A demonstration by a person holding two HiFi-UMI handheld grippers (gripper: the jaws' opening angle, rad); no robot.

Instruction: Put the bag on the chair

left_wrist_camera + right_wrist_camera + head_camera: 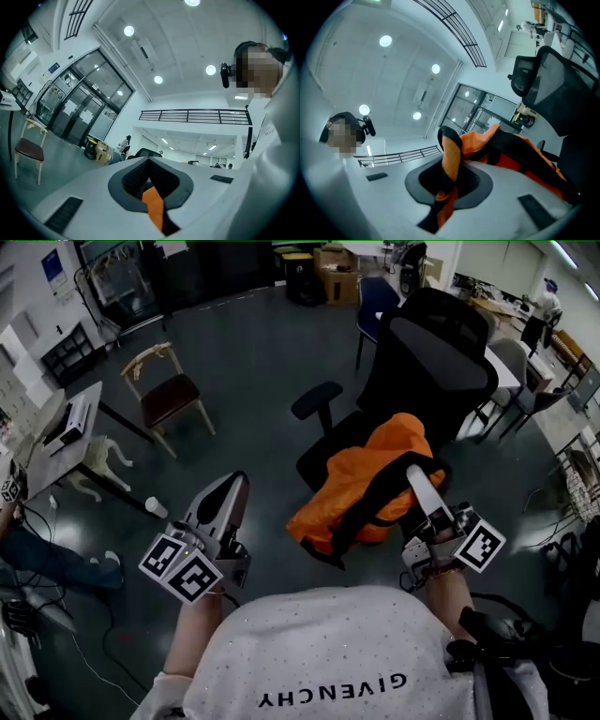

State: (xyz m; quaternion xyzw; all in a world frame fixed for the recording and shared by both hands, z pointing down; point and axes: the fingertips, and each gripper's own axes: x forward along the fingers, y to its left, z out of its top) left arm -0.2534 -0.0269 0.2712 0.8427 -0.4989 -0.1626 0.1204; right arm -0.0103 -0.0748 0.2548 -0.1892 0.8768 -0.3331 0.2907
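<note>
An orange bag [375, 474] with black straps lies on the seat of a black office chair [441, 362]. My right gripper [415, 474] reaches in from the lower right and is shut on a black-edged orange strap [451, 154] of the bag. In the right gripper view the bag [520, 150] spreads to the right in front of the chair back [562, 93]. My left gripper [230, 488] hangs over the floor to the left of the chair, apart from the bag. Its jaws meet at the tips [150, 161], with nothing of the bag between them.
A wooden chair [164, 395] with a dark seat stands at the left. A blue chair [375, 301] and cardboard boxes [337, 273] are at the back. A table [66, 437] sits at the far left, and a white cup [157, 508] lies on the floor.
</note>
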